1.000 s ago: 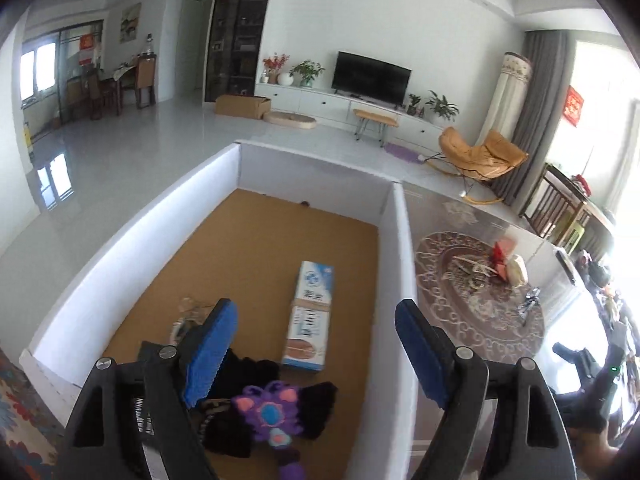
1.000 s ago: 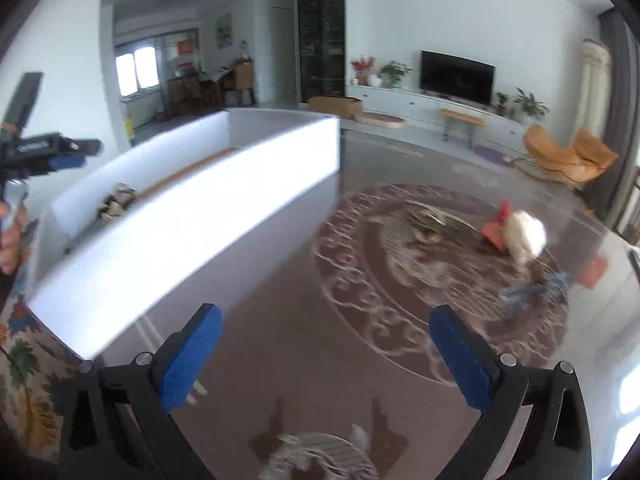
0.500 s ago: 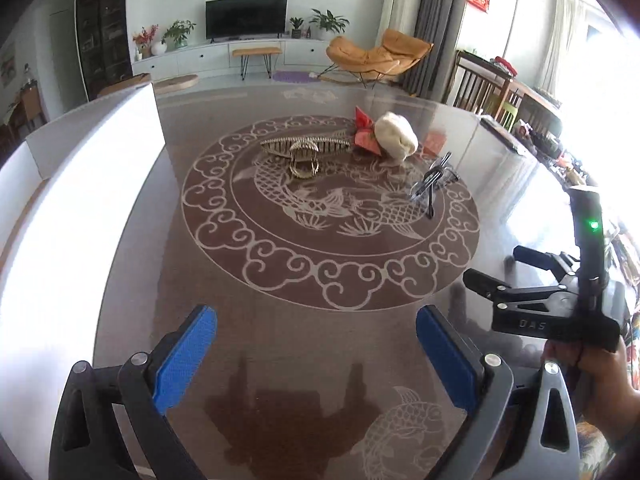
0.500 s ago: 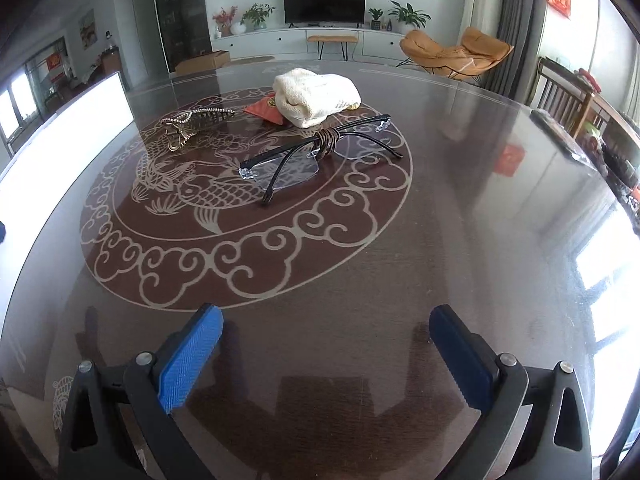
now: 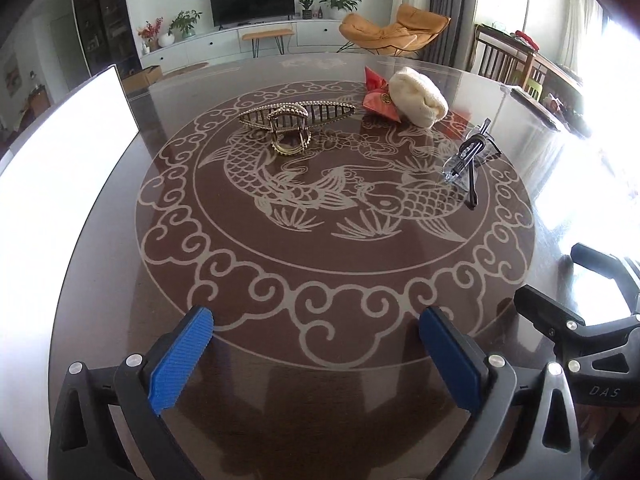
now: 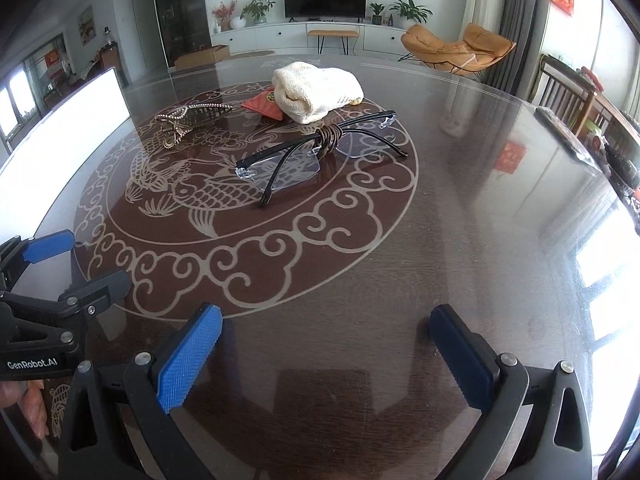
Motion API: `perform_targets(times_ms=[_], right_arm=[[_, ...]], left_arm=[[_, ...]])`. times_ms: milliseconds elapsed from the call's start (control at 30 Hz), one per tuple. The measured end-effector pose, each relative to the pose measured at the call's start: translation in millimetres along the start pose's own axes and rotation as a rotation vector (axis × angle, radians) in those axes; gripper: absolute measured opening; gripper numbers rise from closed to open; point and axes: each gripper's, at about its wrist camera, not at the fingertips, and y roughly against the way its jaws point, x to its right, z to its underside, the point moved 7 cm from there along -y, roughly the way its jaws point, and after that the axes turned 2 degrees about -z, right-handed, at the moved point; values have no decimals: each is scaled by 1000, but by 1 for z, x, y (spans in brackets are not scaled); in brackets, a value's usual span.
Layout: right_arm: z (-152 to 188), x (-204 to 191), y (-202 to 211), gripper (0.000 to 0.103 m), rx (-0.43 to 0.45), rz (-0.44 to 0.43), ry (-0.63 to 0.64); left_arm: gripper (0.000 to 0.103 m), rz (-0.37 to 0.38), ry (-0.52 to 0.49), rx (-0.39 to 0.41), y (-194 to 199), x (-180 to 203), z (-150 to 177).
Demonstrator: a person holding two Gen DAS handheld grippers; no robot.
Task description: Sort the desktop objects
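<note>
Both tongs [image 5: 316, 344] [image 6: 326, 340] tilted down — spread wide, empty.

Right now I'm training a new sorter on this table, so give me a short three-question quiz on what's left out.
1. True or false: the left gripper holds an object.
2. What is looped around the glasses? A) brown hair tie B) ribbon C) nothing
3. Which item touches the red pouch: the gold hair claw or the cream knitted item?

Key: 1 false; 2 A; 3 the cream knitted item.
</note>
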Motion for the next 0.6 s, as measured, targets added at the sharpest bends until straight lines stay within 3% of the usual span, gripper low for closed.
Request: perform_targets(times_ms=[133, 233, 600], right_arm=[[0, 0, 0, 103, 0, 0, 0], [0, 0, 0, 103, 0, 0, 0], [0, 0, 0, 103, 0, -1, 0]], left_arm=[[103, -5, 5, -18, -14, -1, -19], [103, -9, 13, 18, -22, -1, -30], [103, -7, 13, 18, -23, 0, -32]])
